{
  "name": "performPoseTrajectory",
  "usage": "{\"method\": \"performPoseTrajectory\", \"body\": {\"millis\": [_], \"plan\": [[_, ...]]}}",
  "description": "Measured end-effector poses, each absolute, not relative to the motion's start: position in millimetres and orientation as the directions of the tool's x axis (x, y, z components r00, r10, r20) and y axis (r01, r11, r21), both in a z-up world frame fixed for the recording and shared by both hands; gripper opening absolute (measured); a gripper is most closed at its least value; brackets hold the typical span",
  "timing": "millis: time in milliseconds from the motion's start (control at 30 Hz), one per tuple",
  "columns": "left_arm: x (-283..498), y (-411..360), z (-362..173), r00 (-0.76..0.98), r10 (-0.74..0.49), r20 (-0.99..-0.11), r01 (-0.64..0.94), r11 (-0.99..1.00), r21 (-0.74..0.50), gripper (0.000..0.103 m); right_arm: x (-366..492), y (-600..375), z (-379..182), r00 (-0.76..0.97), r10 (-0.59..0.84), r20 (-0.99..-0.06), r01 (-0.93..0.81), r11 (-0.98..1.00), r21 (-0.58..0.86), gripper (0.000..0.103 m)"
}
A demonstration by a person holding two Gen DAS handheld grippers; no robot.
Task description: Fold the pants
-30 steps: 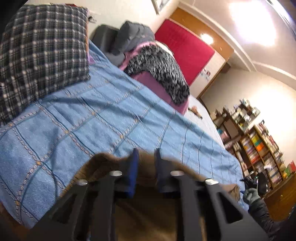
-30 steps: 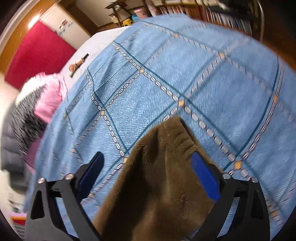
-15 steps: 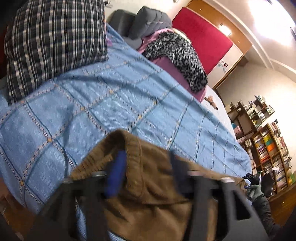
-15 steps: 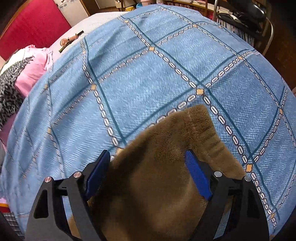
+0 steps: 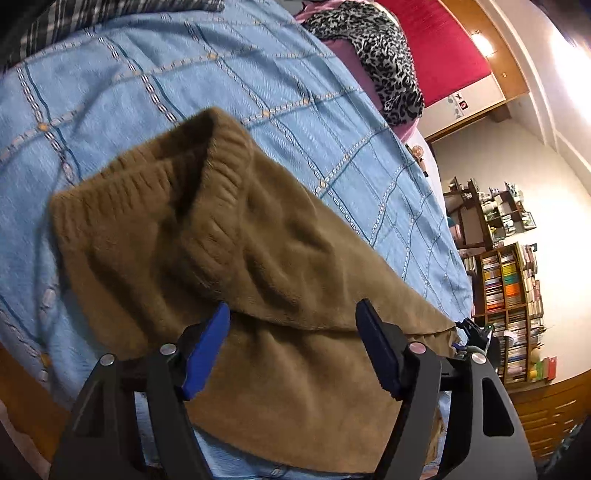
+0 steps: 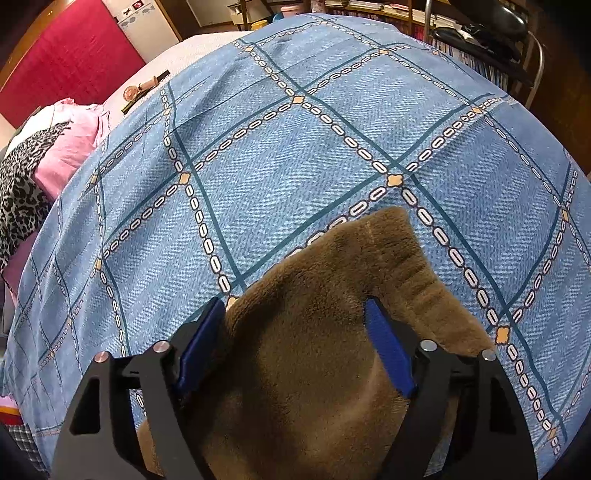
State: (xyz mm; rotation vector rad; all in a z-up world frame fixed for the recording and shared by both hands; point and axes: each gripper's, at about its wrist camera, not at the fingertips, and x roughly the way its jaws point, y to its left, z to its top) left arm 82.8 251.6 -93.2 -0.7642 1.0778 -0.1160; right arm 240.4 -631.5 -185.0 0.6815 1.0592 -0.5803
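Brown fleece pants (image 5: 258,258) lie on the blue checked bedspread (image 5: 129,92), the ribbed waistband (image 5: 155,184) pointing away from me in the left wrist view. My left gripper (image 5: 291,332) hovers over the folded fabric. Its jaws are opening and the blue pads (image 5: 207,343) stand clear of the cloth. In the right wrist view the pants' narrow cuff end (image 6: 391,251) rests on the bedspread (image 6: 295,147). My right gripper (image 6: 295,332) straddles it and its jaws are closing. Brown fabric fills the gap between them, but the pads (image 6: 388,347) do not visibly pinch it.
A plaid pillow (image 5: 110,14) lies at the head of the bed. Leopard-print clothing (image 5: 384,55) and pink clothing (image 6: 74,140) are piled along the far side. Bookshelves (image 5: 509,295) line the wall. A metal chair (image 6: 517,44) stands past the bed's corner.
My left gripper has let go of the brown fabric, opened wide and dropped toward the bed. The right gripper's jaws have narrowed around the cuff end and sunk slightly.
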Motion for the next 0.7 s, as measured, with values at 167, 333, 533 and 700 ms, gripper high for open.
{"method": "performPoseTrajectory", "body": {"millis": [167,333,533,700], "plan": [[101.8,250.1,-116.9,0.466,-0.463,-0.754,-0.369,0.673,-0.641,0.072,225.8,-637.7,-182.0,0.394,-0.114,-0.912,0.732,0.639,0.236,0.046],[99.6,255.1,-129.6,0.443,-0.465,-0.767,-0.447,0.627,-0.638,0.066,196.7,-649.2,-173.0,0.446,-0.083,-0.891,0.732,0.607,0.309,0.011],[98.7,262.0,-127.1,0.487,-0.395,-0.779,-0.487,0.618,-0.618,0.068,164.7,-658.1,-159.3,0.492,-0.1,-0.865,0.73,0.588,0.348,0.005],[121.2,253.4,-129.4,0.511,-0.455,-0.729,-0.481,0.552,-0.681,0.018,149.7,-657.1,-165.3,0.537,-0.006,-0.843,0.721,0.521,0.456,0.019]]}}
